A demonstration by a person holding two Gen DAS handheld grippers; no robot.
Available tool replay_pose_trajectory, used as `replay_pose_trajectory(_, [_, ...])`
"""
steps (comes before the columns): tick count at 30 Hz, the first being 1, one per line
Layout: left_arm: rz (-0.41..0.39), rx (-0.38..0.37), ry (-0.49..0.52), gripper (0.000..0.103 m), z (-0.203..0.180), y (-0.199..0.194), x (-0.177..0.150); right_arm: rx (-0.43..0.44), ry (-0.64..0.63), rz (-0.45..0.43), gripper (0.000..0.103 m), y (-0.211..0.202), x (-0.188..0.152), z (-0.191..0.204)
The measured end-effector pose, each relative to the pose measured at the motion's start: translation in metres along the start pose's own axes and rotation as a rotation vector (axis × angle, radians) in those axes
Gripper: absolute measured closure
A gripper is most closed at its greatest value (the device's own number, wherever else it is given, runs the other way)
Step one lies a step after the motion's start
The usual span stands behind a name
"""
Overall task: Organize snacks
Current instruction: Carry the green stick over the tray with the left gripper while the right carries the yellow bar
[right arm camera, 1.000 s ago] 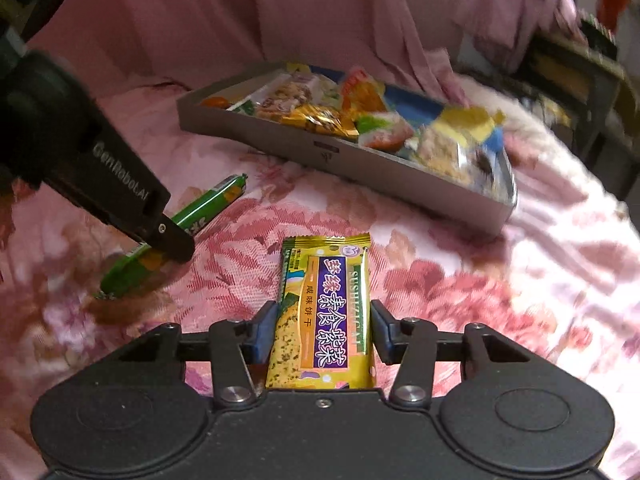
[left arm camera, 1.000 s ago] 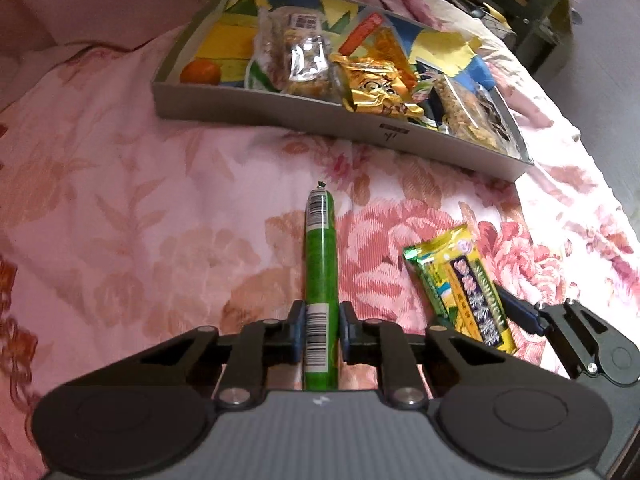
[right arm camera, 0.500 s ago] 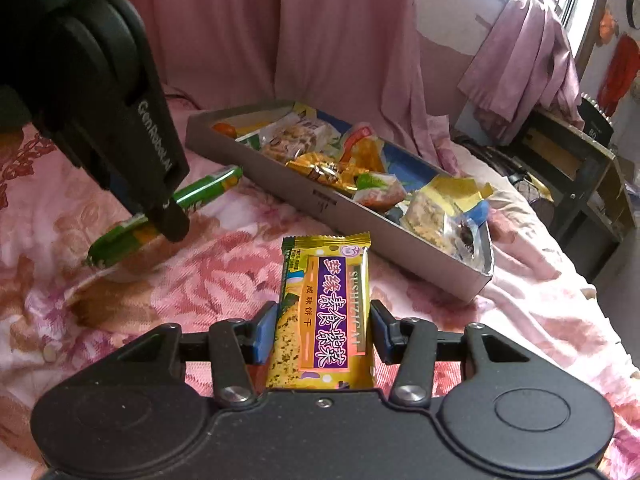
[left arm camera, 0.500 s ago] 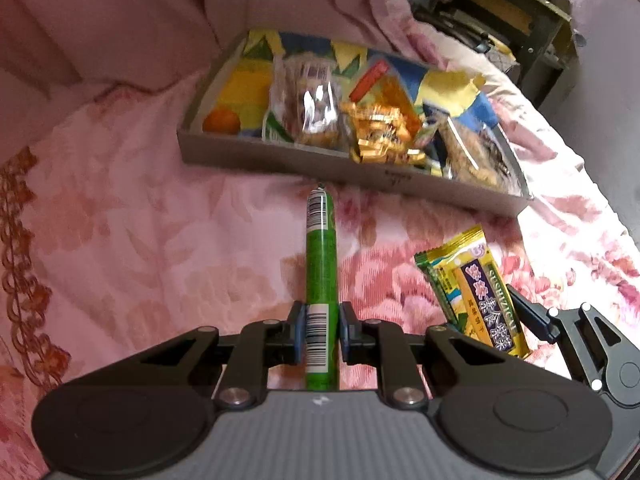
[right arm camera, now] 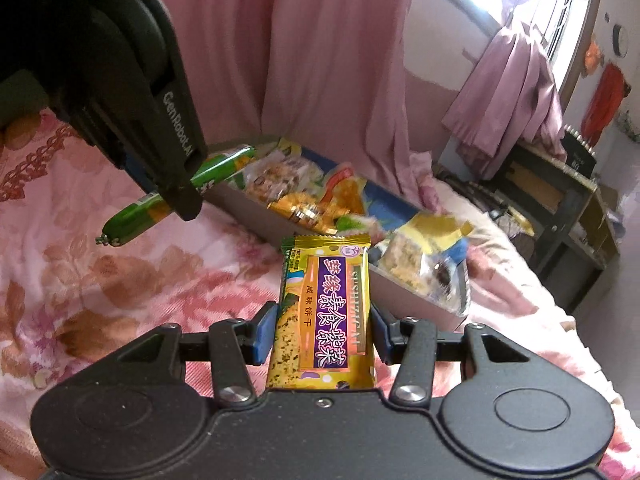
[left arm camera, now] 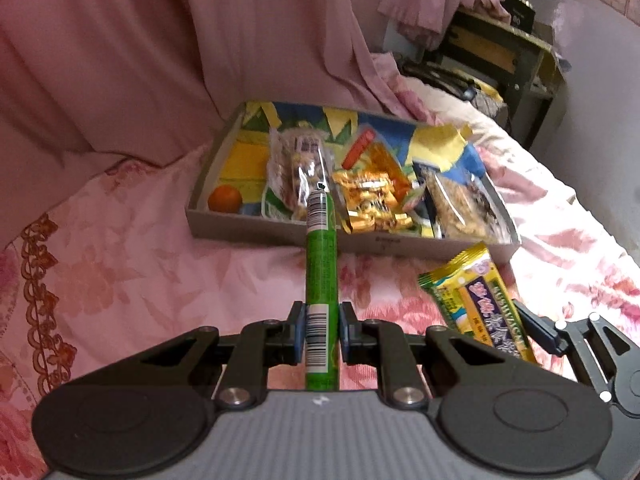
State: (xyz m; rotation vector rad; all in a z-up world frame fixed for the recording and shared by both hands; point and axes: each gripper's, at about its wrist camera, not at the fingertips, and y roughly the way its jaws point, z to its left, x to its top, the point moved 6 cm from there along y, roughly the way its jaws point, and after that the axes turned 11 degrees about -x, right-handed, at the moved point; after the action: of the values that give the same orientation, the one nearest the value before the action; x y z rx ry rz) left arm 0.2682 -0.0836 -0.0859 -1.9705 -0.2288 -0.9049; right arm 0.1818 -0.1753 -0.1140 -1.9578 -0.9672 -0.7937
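My left gripper (left arm camera: 320, 330) is shut on a long green snack stick (left arm camera: 320, 268), held above the bed and pointing at the grey snack tray (left arm camera: 280, 234). My right gripper (right arm camera: 322, 330) is shut on a yellow cracker packet (right arm camera: 326, 312), also lifted off the bed. The packet shows at the lower right of the left wrist view (left arm camera: 476, 300). The stick (right arm camera: 168, 200) and the left gripper (right arm camera: 176, 196) show at the left of the right wrist view. The tray (right arm camera: 240, 204) holds several wrapped snacks and an orange fruit (left arm camera: 225, 199).
The tray lies on a pink floral bedspread (left arm camera: 120, 260). A pink curtain (left arm camera: 200, 40) hangs behind it. A dark wooden shelf (right arm camera: 560, 208) stands to the right beyond the bed's edge.
Both grippers have risen off the bedspread with their snacks and moved toward the tray. The views have tilted up, showing more of the curtain.
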Motion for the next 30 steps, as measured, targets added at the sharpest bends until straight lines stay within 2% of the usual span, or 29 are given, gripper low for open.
replay_pose_trajectory(9, [-0.131,0.001,-0.012,0.085,0.005,-0.008,0.027,-0.043,0.053,-0.086,0.053,0.001,0.028,-0.029])
replay_pose_trajectory(16, [-0.218,0.012,0.011,0.085,0.005,0.004,0.061,-0.049,-0.014,-0.185,0.053,0.017,0.060,-0.043])
replay_pose_trajectory(19, [-0.239,0.003,-0.025,0.084,0.009,0.016,0.079,-0.041,-0.042,-0.206,0.053,0.037,0.071,-0.046])
replay_pose_trajectory(24, [-0.258,-0.007,-0.037,0.084,0.015,0.043,0.101,-0.036,0.002,-0.187,0.053,0.079,0.084,-0.048])
replay_pose_trajectory(30, [-0.263,-0.067,-0.074,0.084,0.026,0.076,0.114,-0.034,0.056,-0.131,0.053,0.128,0.087,-0.047])
